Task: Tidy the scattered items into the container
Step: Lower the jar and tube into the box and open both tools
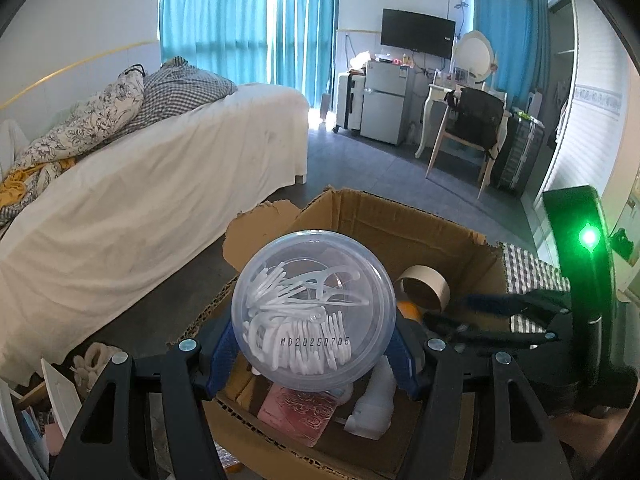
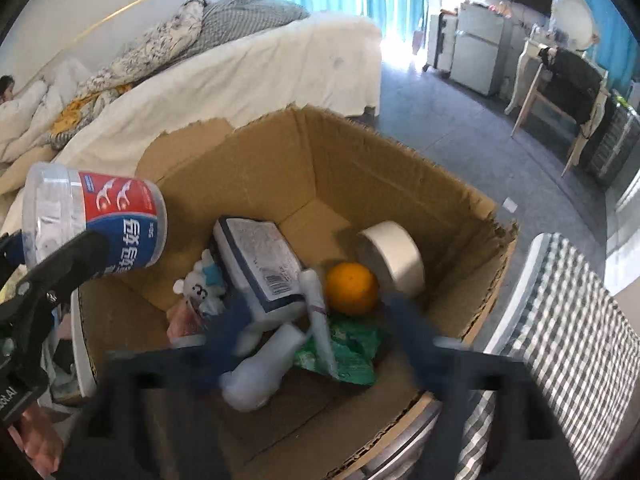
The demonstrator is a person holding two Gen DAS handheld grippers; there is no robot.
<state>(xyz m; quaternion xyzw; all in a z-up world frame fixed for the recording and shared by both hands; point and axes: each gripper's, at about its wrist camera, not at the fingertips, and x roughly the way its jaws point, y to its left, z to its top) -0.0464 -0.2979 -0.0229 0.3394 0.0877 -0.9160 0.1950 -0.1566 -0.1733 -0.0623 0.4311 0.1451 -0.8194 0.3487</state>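
Observation:
My left gripper [image 1: 314, 344] is shut on a clear round tub of dental floss picks [image 1: 314, 312] and holds it over the left rim of the open cardboard box [image 1: 400, 216]. The tub, with its red and blue label [image 2: 120, 216], shows in the right wrist view too. My right gripper [image 2: 316, 328] is open and empty, blurred, low over the box [image 2: 248, 168]. Inside lie an orange [image 2: 352, 288], a tape roll [image 2: 394, 256], a white pack [image 2: 260, 264], a white bottle [image 2: 260, 368], a tube [image 2: 320, 320], a green packet [image 2: 352, 348] and a small bear toy [image 2: 200, 284].
A bed with a white sheet [image 1: 140, 184] stands to the left. A checked cloth surface [image 2: 560, 340] lies right of the box. A chair [image 1: 468, 128], a desk, a small fridge [image 1: 386, 100] and a suitcase stand across the grey floor. Clutter [image 1: 52, 400] lies at lower left.

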